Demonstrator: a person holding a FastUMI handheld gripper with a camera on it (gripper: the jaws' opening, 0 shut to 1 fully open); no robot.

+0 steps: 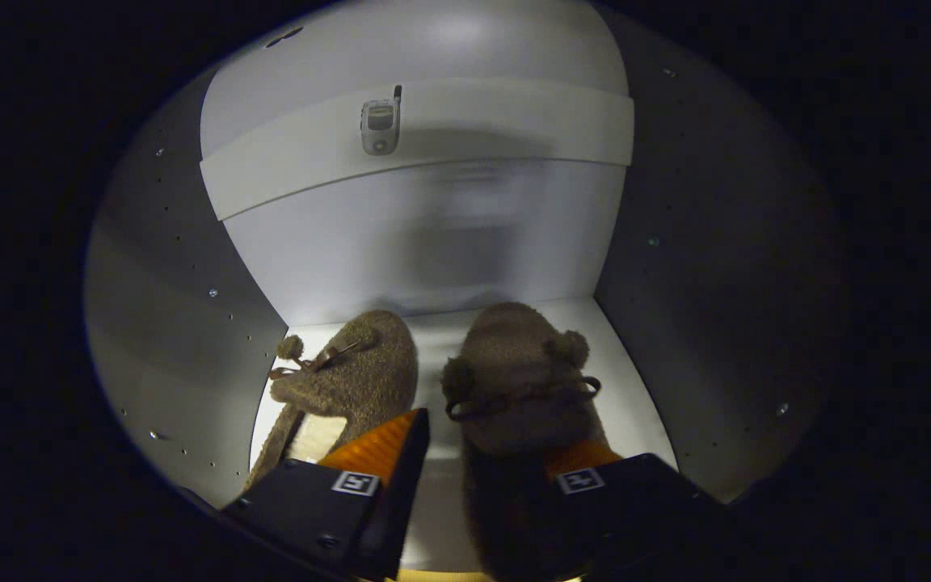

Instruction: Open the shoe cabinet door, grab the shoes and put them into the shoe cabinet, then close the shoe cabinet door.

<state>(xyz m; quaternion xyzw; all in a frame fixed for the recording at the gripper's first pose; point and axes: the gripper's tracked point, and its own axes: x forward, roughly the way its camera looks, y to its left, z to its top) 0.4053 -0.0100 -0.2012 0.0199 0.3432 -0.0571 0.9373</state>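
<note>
I am looking into the white shoe cabinet [433,242]. Two brown fuzzy slippers with pom-poms lie side by side on its shelf [635,404], toes toward the back wall. The left slipper [360,364] rests just ahead of my left finger [381,453]. The right slipper [514,380] runs back between my fingers, its heel end against the right finger [583,469]. A strip of bare shelf shows between the left finger and this slipper. My gripper [494,440] is open, with the fingers wide apart. The cabinet door is out of sight.
A white cross rail [514,121] spans the back wall above the slippers, and a small grey phone-like device [381,125] is fixed on it. Grey side walls [183,307] with rows of peg holes close in on both sides.
</note>
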